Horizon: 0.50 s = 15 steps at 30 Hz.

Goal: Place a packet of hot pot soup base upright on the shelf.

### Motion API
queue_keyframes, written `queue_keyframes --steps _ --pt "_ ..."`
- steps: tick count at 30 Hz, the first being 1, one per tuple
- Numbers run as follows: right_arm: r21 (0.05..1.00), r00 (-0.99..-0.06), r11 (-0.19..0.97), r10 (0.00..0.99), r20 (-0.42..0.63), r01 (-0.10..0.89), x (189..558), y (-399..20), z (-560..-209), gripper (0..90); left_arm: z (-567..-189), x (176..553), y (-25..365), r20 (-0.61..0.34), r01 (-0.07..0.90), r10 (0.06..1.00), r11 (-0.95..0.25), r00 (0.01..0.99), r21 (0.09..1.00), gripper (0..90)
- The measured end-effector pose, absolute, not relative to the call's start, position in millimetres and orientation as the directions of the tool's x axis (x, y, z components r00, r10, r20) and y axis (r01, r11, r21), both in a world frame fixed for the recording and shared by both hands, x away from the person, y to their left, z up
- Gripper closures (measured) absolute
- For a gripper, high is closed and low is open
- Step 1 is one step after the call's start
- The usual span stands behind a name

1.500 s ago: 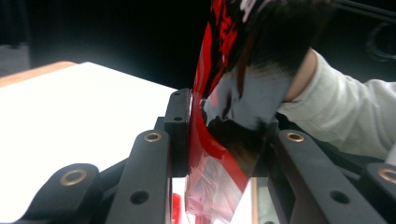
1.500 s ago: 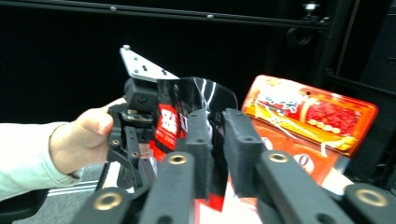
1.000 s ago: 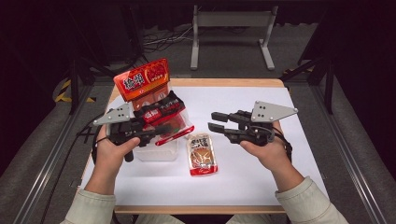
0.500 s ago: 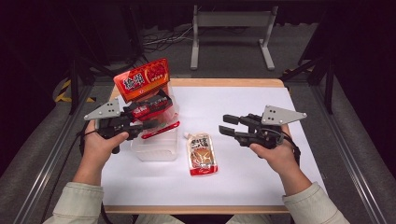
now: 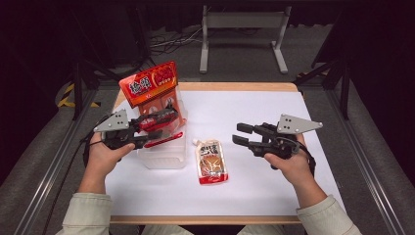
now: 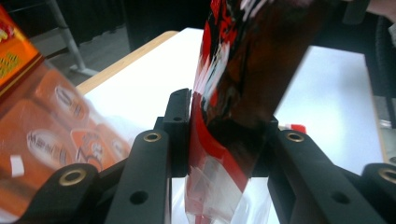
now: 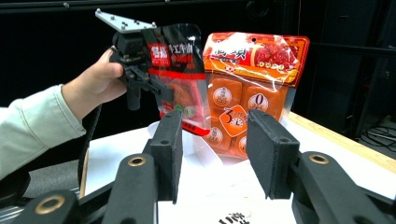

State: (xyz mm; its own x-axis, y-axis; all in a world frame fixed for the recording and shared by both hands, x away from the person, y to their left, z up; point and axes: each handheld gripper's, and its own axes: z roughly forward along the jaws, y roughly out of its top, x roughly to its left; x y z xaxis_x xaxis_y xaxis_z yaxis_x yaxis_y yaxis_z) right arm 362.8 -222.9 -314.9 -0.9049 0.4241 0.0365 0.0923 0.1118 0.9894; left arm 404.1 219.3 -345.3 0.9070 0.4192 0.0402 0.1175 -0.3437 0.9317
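Observation:
My left gripper (image 5: 155, 128) is shut on a red and black snack packet (image 5: 161, 119) and holds it over a clear plastic tub (image 5: 166, 155). In the left gripper view the packet (image 6: 252, 60) hangs pinched between the black jaws. A tall orange snack bag (image 5: 149, 88) stands upright in the tub's far side. A brown sauce pouch (image 5: 211, 162) lies flat on the white table to the tub's right. My right gripper (image 5: 236, 133) hovers right of the pouch; its jaws have just been opening, with nothing between them. The right gripper view faces the orange bag (image 7: 254, 79) and the held packet (image 7: 180, 70).
The white table top (image 5: 254, 107) has a wooden rim (image 5: 235, 86). A grey metal stand (image 5: 242, 29) is on the floor beyond the far edge. Dark rails run along both sides of the table.
Both hands have sunk a little. The left gripper has drifted left with the packet, and the right gripper has drifted right, its jaws standing wider than before.

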Motion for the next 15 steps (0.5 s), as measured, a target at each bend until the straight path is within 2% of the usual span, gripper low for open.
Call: queue_keyframes --steps 7,15 --pt "0.99 -0.903 0.101 0.428 0.047 0.1 363.0 -225.6 -317.0 56.4 -352.4 406.2 220.5 0.014 0.147 0.421 -0.346 0.907 0.927 68.6" --pt "0.989 -0.904 0.101 0.423 0.06 0.112 363.2 -224.5 -322.9 55.4 -364.4 412.9 218.4 0.027 0.153 0.427 -0.382 0.904 0.911 68.6"
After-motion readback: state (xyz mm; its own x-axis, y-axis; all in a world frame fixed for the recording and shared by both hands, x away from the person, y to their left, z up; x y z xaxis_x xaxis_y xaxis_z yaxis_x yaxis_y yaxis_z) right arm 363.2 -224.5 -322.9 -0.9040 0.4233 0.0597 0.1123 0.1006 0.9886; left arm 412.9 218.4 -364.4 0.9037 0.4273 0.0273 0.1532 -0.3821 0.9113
